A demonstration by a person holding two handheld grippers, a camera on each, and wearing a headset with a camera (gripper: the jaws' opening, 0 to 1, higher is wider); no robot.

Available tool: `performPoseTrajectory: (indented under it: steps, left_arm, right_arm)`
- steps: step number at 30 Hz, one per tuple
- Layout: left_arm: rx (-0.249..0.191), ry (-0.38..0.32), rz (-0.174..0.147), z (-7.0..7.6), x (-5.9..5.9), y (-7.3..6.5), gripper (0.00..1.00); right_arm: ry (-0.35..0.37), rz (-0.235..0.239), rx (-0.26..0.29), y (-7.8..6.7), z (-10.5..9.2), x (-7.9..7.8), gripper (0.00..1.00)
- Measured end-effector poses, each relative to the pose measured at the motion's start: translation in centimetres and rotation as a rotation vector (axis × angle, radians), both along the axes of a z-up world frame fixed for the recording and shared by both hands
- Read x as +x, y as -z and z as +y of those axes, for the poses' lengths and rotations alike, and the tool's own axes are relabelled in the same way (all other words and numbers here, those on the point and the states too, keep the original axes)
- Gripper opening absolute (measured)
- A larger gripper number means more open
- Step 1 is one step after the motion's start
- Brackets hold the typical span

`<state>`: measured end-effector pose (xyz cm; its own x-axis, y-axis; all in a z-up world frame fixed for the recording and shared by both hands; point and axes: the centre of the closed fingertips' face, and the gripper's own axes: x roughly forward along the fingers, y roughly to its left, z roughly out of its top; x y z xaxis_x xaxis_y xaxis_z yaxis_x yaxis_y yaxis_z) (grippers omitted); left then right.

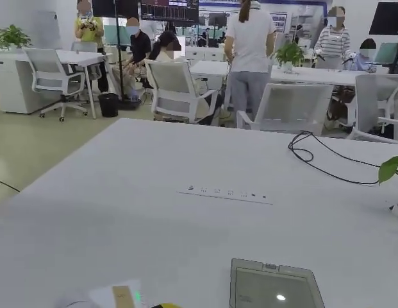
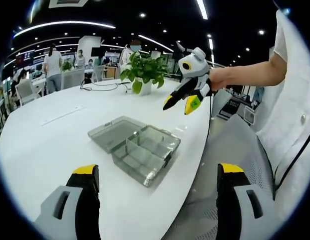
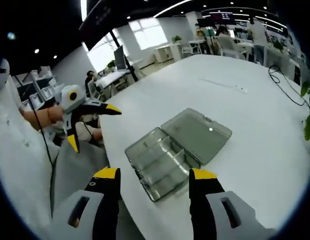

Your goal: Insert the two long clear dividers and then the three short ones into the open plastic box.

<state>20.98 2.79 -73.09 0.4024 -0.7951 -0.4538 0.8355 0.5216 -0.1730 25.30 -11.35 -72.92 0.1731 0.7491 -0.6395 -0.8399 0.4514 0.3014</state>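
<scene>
Box [image 3: 197, 132] at frame centre looks light, stiff and slippery; better grip its rim. Jaws of left gripper [image 3: 93, 126] and right gripper [image 3: 155, 173] stand wide, empty.

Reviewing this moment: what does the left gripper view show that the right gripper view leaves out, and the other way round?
Left gripper view: the right hand-held gripper, open, in a hand near the table edge, and the whole potted plant. Right gripper view: the left hand-held gripper, open, beside the table, and bright windows. Both: the open plastic box with its lid laid flat on the white table, and a black cable.
</scene>
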Motion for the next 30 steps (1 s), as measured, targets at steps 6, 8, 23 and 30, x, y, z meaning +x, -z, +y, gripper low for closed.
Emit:
performPoseTrajectory:
  steps: [6, 8, 23, 30]
  left_arm:
    - [-0.006, -0.020, -0.003, 0.0, 0.3, -0.1, 1.00]
    - [-0.008, -0.023, -0.004, 0.0, 0.4, -0.1, 1.00]
    - [-0.009, -0.006, 0.017, 0.2, 0.6, 0.6, 1.00]
    - [-0.011, 0.003, 0.028, 0.3, 0.5, 1.0, 1.00]
  right_arm:
    - [-0.130, -0.045, -0.105, 1.7, -1.4, -0.5, 0.64]
    - [-0.184, -0.061, -0.131, 2.4, -1.8, -0.6, 0.65]
    - [-0.528, -0.179, -0.451, 10.2, -5.2, -1.2, 0.53]
    - [-0.566, -0.174, -0.498, 11.8, -5.3, -0.9, 0.50]
